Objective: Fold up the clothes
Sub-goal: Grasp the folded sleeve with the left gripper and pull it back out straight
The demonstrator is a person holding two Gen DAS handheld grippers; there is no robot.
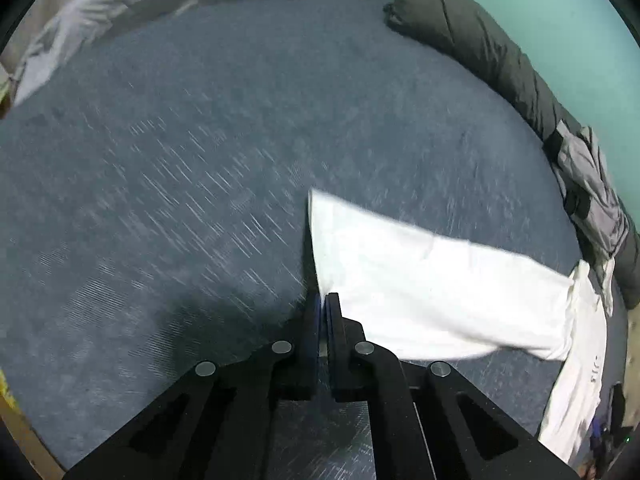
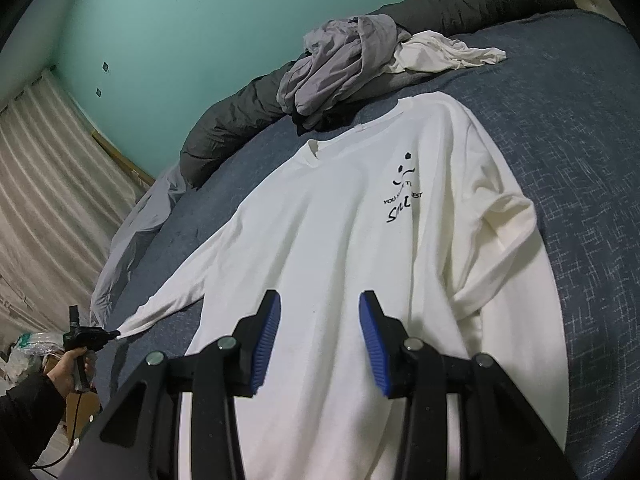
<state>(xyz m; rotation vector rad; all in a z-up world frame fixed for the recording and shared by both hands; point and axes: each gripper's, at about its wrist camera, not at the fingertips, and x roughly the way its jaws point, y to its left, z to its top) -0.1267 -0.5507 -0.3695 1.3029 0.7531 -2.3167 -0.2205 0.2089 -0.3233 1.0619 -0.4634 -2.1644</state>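
Shirt (image 2: pixel 340 240) lies front-up on bed (image 2: pixel 580 160), collar toward wall-side edge; left gripper (image 1: pixel 323 312) jaws pinch outstretched sleeve (image 1: pixel 420 280) cuff, right gripper (image 2: pixel 320 320) jaws wide above hem.

the white long-sleeved shirt (image 2: pixel 344 240) bears a black chest print (image 2: pixel 402 192): small capitals starting "you" and ending "est", the middle lost in a crease, over a bigger slanted word starting "s", otherwise unreadable. in the left wrist view the print shows only as illegible dark marks.
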